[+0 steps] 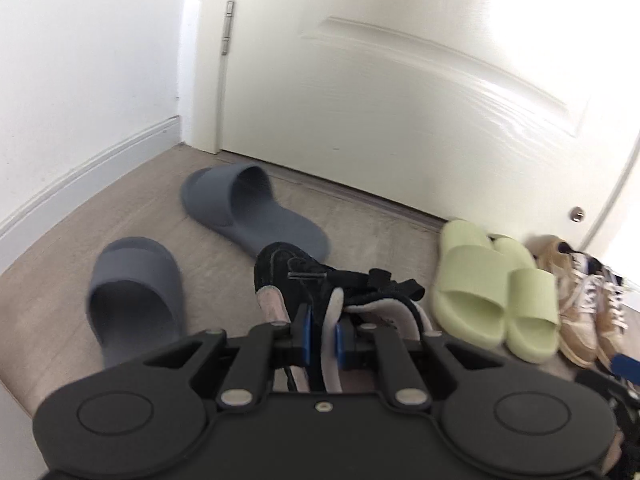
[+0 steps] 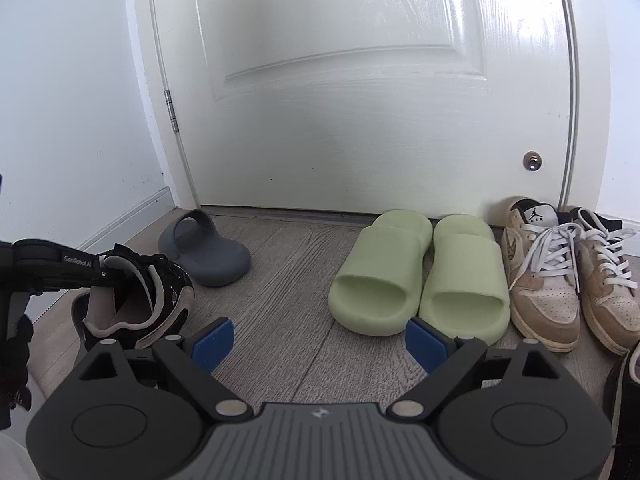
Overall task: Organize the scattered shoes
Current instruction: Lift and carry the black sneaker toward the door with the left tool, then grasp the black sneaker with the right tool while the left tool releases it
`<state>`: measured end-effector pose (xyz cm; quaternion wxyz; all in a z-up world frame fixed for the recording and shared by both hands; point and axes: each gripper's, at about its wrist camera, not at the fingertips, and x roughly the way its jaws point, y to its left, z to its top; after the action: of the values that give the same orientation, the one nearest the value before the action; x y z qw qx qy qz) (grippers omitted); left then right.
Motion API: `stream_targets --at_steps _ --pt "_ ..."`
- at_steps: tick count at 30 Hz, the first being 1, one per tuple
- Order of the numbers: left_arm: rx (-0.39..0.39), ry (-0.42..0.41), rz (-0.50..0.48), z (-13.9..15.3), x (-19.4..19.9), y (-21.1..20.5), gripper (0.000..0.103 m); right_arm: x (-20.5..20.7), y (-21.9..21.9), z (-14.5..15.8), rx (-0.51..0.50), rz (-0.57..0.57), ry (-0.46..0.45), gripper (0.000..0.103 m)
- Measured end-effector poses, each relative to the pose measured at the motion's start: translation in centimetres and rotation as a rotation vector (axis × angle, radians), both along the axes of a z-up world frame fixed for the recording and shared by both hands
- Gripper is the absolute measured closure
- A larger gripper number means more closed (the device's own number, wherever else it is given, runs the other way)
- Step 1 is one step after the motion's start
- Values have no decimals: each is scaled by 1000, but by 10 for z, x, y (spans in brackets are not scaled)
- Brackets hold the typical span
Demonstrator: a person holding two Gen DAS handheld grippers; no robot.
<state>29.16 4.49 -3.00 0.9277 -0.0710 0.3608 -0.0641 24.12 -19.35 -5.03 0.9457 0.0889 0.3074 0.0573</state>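
- Only the left wrist view shows a second grey slide [image 1: 134, 300] lying alone on the floor [image 1: 224, 256] at far left, and its mate [image 1: 252, 210] full length, nearer the door [image 1: 400, 80].
- The left gripper [image 1: 323, 334] is clamped on the pale collar of a black sneaker [image 1: 296, 280]; the right wrist view shows that sneaker [image 2: 136, 300] hanging clear of the floor.
- The right gripper [image 2: 318, 340] stands wide apart, holding nothing; only a corner of it appears in the left view.
- Green slides [image 2: 416, 276] sit paired against the door, touching.
- The right view alone shows the tan sneakers [image 2: 560, 276] sharply, side by side, just right of them.
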Motion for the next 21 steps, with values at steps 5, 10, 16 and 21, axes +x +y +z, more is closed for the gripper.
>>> stream_targets --at_steps 5,10,16,21 --pt "-90 34 -161 -1 -36 -58 92 -23 -47 21 -1 -127 -51 10" --pt "-82 55 -307 -15 -51 -117 92 -57 -99 27 -5 -298 -41 10" --pt "-39 94 -334 -51 -49 -147 91 -67 -120 10 105 -337 27 10" --pt "33 139 -296 -72 -47 -140 90 -63 -102 10 17 -282 29 10"
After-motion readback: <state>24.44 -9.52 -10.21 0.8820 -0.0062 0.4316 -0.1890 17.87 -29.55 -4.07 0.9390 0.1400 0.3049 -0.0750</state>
